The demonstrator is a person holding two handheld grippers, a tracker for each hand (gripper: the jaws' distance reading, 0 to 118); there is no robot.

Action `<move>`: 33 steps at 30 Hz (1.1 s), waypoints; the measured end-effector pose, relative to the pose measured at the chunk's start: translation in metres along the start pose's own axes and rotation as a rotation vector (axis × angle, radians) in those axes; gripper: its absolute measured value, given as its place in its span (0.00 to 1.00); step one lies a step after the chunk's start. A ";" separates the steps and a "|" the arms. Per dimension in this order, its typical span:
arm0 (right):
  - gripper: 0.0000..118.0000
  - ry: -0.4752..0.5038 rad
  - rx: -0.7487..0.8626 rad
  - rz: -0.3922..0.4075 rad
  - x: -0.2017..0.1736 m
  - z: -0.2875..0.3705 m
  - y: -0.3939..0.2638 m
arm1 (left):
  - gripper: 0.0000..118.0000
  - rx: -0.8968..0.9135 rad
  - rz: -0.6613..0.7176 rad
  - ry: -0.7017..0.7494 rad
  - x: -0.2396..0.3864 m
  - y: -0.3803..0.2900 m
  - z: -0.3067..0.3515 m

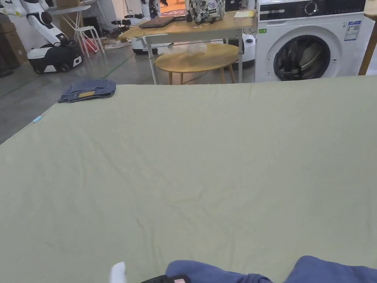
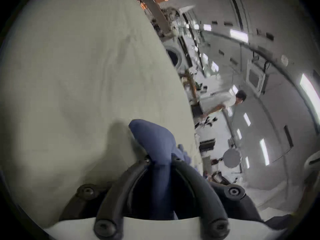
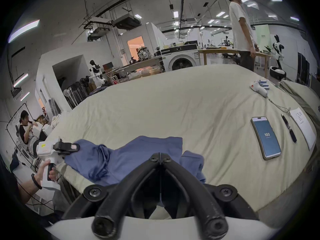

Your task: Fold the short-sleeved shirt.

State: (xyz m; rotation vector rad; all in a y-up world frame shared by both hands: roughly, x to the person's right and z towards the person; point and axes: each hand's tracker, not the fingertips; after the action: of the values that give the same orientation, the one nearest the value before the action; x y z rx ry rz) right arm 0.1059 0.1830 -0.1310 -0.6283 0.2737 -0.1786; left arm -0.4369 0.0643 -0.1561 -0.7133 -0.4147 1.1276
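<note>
Blue cloth of the shirt (image 1: 221, 272) is being seen at the table's (image 1: 206, 166) near edge in the head view. In the left gripper view, a fold is being pinched between the left gripper's (image 2: 160, 159) jaws. In the right gripper view, the right gripper's (image 3: 160, 158) jaws are being pressed together on the shirt's edge; the left gripper (image 3: 69, 147) is being held at the shirt's far corner.

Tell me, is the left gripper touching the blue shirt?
Touching: in the left gripper view, the left gripper has both jaws pinching a fold of the blue shirt.
</note>
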 end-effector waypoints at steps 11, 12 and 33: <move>0.00 -0.029 -0.003 -0.013 0.000 -0.024 0.003 | 0.07 -0.017 -0.529 0.248 0.143 0.011 0.004; 0.00 -0.030 -0.001 -0.011 -0.002 -0.027 0.005 | 0.07 -0.040 -0.539 0.254 0.147 0.004 -0.018; 0.00 -0.152 -0.039 -0.047 0.013 -0.025 -0.019 | 0.01 -0.455 -0.518 0.034 0.151 -0.091 -0.177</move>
State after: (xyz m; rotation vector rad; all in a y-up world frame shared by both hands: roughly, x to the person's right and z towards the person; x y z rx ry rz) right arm 0.1090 0.1511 -0.1417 -0.6842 0.1158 -0.1700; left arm -0.2054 0.1274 -0.2258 -0.9497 -0.7898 0.5310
